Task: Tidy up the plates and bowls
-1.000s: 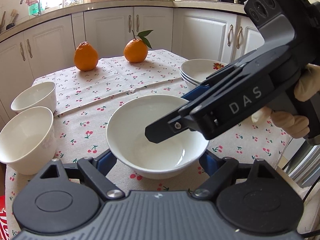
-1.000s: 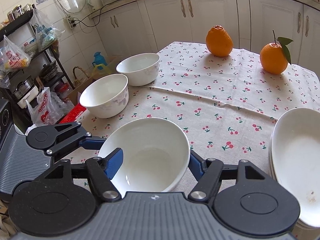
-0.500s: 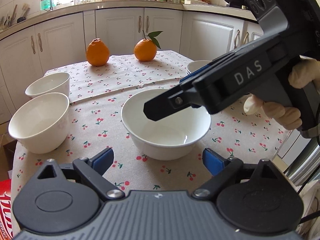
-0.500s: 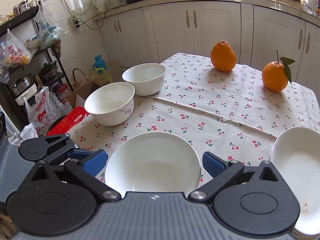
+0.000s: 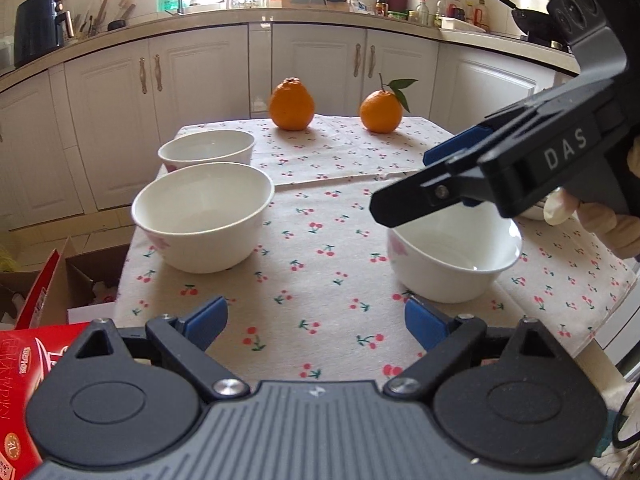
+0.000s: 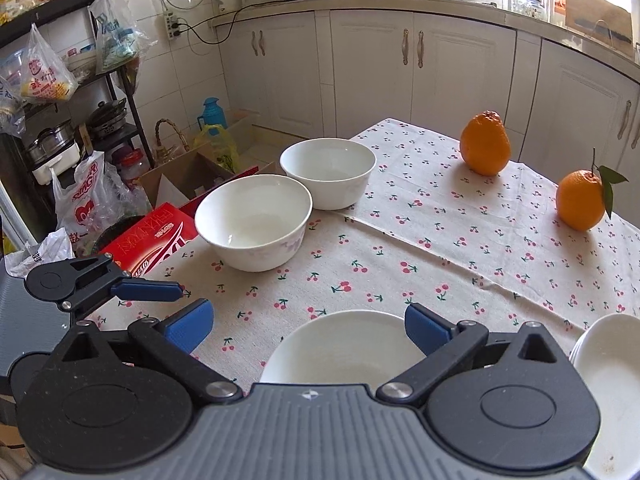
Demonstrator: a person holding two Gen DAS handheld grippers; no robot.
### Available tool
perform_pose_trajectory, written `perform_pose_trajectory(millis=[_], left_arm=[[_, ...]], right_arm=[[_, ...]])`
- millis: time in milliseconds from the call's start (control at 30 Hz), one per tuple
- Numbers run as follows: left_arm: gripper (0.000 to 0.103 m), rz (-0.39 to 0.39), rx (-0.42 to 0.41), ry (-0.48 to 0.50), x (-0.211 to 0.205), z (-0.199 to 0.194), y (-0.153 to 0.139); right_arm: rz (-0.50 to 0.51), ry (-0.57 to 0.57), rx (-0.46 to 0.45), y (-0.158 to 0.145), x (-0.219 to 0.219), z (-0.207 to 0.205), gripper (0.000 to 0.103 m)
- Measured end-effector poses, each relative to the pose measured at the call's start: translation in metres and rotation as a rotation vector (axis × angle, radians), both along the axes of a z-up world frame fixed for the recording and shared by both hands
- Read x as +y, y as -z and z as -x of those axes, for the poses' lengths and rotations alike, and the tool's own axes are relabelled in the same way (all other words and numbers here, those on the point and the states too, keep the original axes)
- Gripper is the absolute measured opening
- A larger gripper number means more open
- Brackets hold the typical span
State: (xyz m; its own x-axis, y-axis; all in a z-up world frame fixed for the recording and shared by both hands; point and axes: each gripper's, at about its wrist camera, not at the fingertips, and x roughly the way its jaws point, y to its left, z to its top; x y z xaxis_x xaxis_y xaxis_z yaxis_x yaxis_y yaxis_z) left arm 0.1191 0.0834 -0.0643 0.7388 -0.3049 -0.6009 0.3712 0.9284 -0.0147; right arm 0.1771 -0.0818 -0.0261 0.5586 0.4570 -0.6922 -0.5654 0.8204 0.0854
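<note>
Left wrist view: our left gripper [image 5: 316,322] stands wide and empty over the cherry-print tablecloth [image 5: 320,240]. Our right gripper [image 6: 308,328], jaws just opened wide, hovers above the near bowl [image 6: 344,344], gripping nothing.

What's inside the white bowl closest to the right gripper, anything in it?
The bowl looks empty: bare white inside, resting on the cherry tablecloth. The right gripper covers its near part in one view and its far rim in the other.

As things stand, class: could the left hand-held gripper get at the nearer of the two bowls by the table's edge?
Probably yes. The left hand-held gripper is open and empty, and only bare cherry-print tablecloth lies between it and the nearer bowl. The right hand-held gripper hangs over the other bowl, off to the side.
</note>
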Motion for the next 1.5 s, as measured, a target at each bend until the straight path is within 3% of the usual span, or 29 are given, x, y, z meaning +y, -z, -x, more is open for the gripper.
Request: perform_pose_trajectory(millis=[367, 833, 1067, 1500], left_arm=[[0.095, -0.040, -0.074, -0.088, 0.037, -0.035, -0.004], [0.095, -0.038, -0.079, -0.086, 0.039, -0.069, 0.005], [0.095, -0.042, -0.079, -0.068, 0.039, -0.075, 0.007], [0.093, -0.028, -0.077, -0.038, 0.043, -0.077, 0.009]], right_arm=[[0.004, -0.074, 0.019, -0.009, 0.040, -0.036, 0.103], [0.013, -0.129, 0.099, 0.009, 0.074, -0.098, 0.102], [-0.006, -0.158, 0.141, 0.015, 0.083, -0.114, 0.088], [-0.032, -0.176, 0.201, 0.024, 0.093, -0.132, 0.075]])
